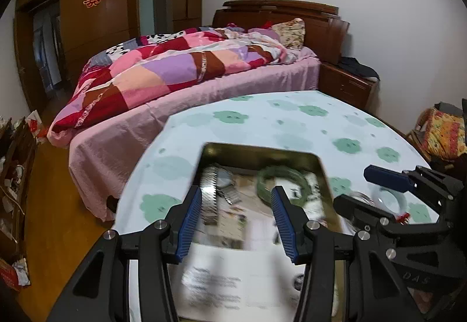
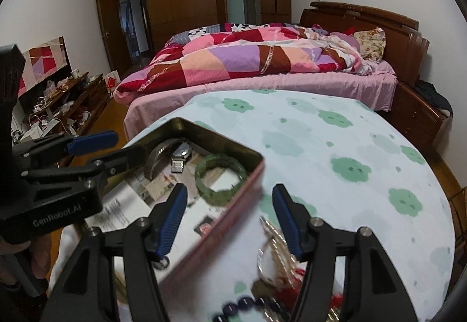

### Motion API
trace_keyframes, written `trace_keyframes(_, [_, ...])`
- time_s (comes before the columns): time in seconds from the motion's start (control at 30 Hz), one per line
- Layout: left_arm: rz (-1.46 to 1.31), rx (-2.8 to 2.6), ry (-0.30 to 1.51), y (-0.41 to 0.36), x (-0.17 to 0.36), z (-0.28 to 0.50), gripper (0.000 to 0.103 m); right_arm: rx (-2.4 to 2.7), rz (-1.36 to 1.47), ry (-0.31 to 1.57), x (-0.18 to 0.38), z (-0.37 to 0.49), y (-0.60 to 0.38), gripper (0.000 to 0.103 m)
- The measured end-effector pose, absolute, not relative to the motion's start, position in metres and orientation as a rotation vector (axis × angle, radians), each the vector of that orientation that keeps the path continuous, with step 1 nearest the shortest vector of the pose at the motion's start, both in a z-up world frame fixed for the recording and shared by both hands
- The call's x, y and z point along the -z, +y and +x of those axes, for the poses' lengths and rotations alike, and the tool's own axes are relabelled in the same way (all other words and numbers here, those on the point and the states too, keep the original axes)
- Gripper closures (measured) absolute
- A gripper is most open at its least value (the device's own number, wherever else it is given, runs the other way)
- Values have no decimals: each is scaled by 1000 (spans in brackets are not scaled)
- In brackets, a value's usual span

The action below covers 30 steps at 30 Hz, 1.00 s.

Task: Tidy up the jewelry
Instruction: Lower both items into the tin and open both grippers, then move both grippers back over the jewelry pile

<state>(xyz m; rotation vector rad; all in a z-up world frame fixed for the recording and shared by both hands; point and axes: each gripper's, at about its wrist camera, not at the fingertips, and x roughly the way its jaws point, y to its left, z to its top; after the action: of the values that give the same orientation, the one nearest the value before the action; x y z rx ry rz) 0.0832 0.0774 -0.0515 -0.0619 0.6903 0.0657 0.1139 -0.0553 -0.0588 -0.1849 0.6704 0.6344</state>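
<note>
A shallow metal tin (image 2: 233, 147) with a gold inside and reddish outer wall lies open on the tabletop (image 2: 335, 152), which wears a white cloth printed with green flower shapes. Inside the tin, on printed paper (image 2: 122, 205), sit a green jade bangle (image 2: 220, 176) near the right wall and a wristwatch (image 2: 180, 151) with a metal link band toward the far corner.

The left tongs (image 1: 236, 205) hover over the tin, spread wide with nothing between the blue pads; the watch band and the bangle show beyond the tips. The right tongs (image 2: 229, 205) are likewise spread and empty, straddling the tin's right wall, one tip over the paper, the other over the cloth.

On the cloth just right of the tin, under the right tongs, lies a tangle of loose jewelry: a silvery chain (image 2: 274, 237), a strand of dark blue beads (image 2: 242, 304), and something with red thread (image 2: 292, 290), all blurred. From the left wrist view a pale bangle (image 1: 388, 199) lies between the right tongs' fingers.

Beyond the tabletop stands a bed (image 2: 262, 82) with a pink sheet and patchwork quilt (image 2: 242, 59), a dark wood wardrobe (image 2: 189, 1) behind it, and a cluttered low cabinet (image 2: 73, 100) at the left wall.
</note>
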Motion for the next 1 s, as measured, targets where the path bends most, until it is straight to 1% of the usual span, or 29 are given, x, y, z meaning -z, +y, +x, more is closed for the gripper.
trace_keyframes(0.47, [-8, 30, 685, 19, 50, 49, 53, -525, -125, 683, 65, 98, -132, 37])
trace_keyframes(0.57, [12, 50, 683, 6, 50, 41, 53, -482, -112, 680, 67, 92, -154, 33])
trace_keyframes(1.0, [65, 136, 723, -36, 64, 30, 53, -387, -81, 730, 89, 75, -209, 33])
